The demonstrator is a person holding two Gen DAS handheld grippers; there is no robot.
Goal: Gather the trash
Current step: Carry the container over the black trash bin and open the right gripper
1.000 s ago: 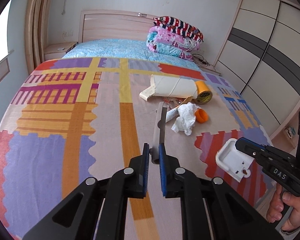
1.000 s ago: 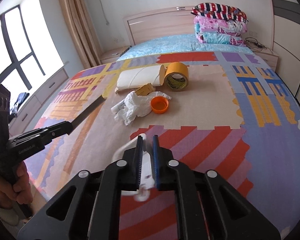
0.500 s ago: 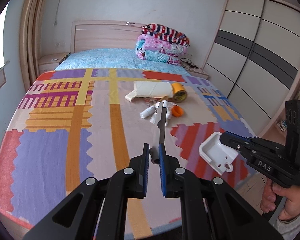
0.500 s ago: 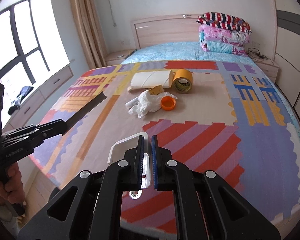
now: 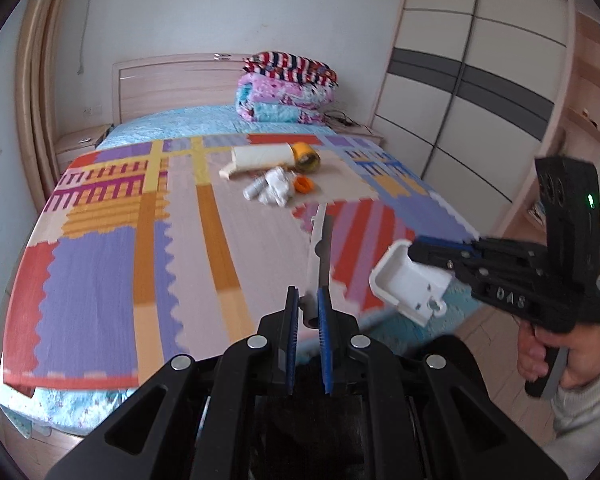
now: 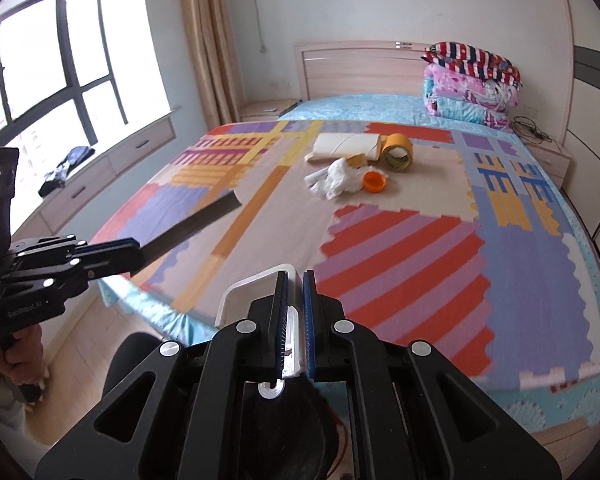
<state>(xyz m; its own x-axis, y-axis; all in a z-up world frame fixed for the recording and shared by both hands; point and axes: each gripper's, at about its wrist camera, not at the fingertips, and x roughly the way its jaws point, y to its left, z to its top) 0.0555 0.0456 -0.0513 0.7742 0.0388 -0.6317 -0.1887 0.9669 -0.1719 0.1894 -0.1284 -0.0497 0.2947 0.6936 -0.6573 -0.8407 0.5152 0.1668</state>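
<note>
Blue pads of the left gripper [image 5: 308, 312] clamp the near end of a flat grey strip [image 5: 319, 248], which juts forward and slightly up over the foot of the bed [image 5: 100, 248]. From the right wrist view the same strip [image 6: 192, 226] sticks out of the left gripper [image 6: 138, 254] as a dark blade slanting over the bed's left corner.

Closed just as tightly, the right gripper [image 6: 296, 308] pinches the wall of a white plastic tray [image 6: 256, 292], holding it off the foot of the bed. In the left wrist view the tray [image 5: 410, 282] hangs from the right gripper [image 5: 414, 252] beyond the mattress edge, above the wooden floor [image 5: 488, 336], with the right hand [image 5: 556, 354] wrapped around the grip.

Further up the bed, well apart from both tools, the remaining trash lies in a cluster on the patterned mat [image 6: 400, 240]: a crumpled white tissue [image 6: 340, 180], an orange cap [image 6: 375, 181] just beside it, a yellow tape roll [image 6: 397, 153] behind the cap, and a cream paper roll [image 6: 346, 146] touching the tape. A small tan scrap [image 6: 356, 160] sits between tissue and roll.

Folded quilts [image 6: 472, 80] are stacked against the headboard [image 6: 360, 68]. A window [image 6: 40, 64] stands to the left, a wardrobe [image 5: 480, 92] to the right.
</note>
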